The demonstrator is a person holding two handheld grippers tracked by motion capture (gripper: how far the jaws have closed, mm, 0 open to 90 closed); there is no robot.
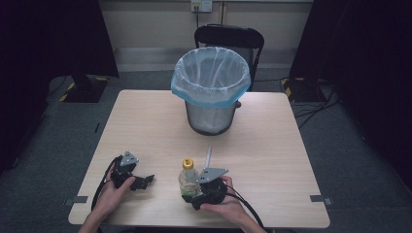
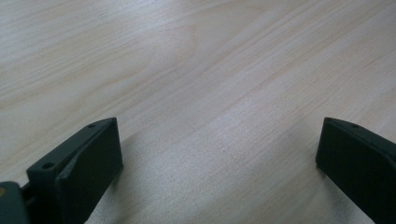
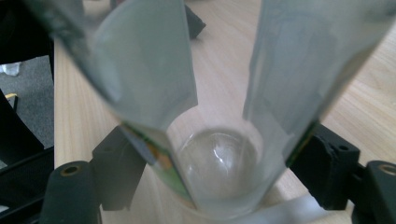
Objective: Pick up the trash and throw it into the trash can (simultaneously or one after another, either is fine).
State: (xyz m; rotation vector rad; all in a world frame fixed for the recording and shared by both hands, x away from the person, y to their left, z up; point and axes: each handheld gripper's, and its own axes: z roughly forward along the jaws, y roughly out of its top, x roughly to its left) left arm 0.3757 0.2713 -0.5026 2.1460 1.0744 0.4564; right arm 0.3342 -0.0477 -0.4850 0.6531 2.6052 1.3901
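Bottle (image 1: 187, 181): clear plastic, yellow cap, upright on table (image 1: 145, 126), between the right gripper's jaws.
Right gripper (image 1: 197, 191): jaws close against both sides of bottle's lower body (image 3: 219, 172), gripping it; hand (image 1: 224, 206) behind.
Left gripper (image 1: 143, 180): jaws spread wide, nothing between them, bare wood below; well left of bottle.
Lined wastebasket (image 1: 211, 90): beyond both grippers, far side of table.
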